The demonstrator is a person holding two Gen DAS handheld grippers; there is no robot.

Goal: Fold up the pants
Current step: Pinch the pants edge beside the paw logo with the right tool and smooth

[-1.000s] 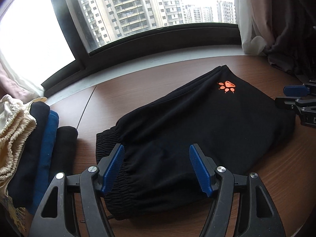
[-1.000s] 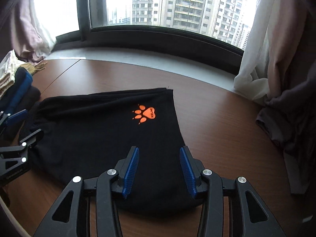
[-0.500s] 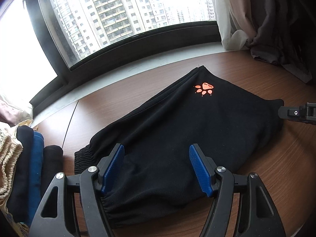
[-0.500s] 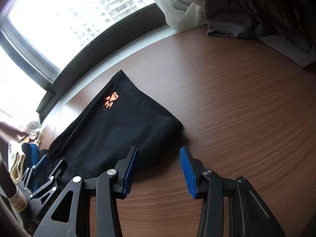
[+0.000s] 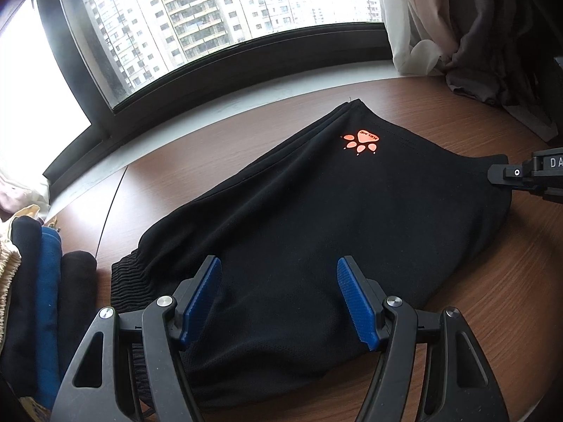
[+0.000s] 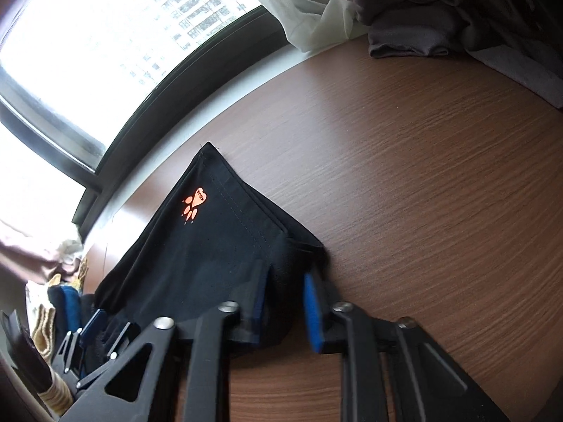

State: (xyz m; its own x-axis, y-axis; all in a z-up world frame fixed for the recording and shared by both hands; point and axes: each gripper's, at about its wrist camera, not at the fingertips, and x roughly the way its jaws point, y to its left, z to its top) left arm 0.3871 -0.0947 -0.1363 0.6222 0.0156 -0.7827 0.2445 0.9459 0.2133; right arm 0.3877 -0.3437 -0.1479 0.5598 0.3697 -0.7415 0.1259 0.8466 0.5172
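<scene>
Black pants point(image 5: 316, 218) with an orange paw print point(image 5: 360, 140) lie folded on the brown wooden table point(image 5: 510, 281). My left gripper point(image 5: 278, 299) is open, its blue pads spread just above the near, waistband end. My right gripper point(image 6: 285, 302) straddles the right edge of the folded pants point(image 6: 211, 246), jaws narrowed with cloth between the pads; I cannot tell whether they pinch it. The right gripper's body shows in the left wrist view point(image 5: 527, 176) at the pants' right edge.
A stack of folded clothes point(image 5: 38, 299) in black, blue and cream lies at the left. Grey garments and curtains point(image 5: 492, 52) pile at the back right. A window ledge point(image 5: 211, 112) runs behind the table.
My right gripper dropped low to the table and slid onto the pants' right edge, jaws narrowing. My left gripper moved slightly forward over the waistband end, still open.
</scene>
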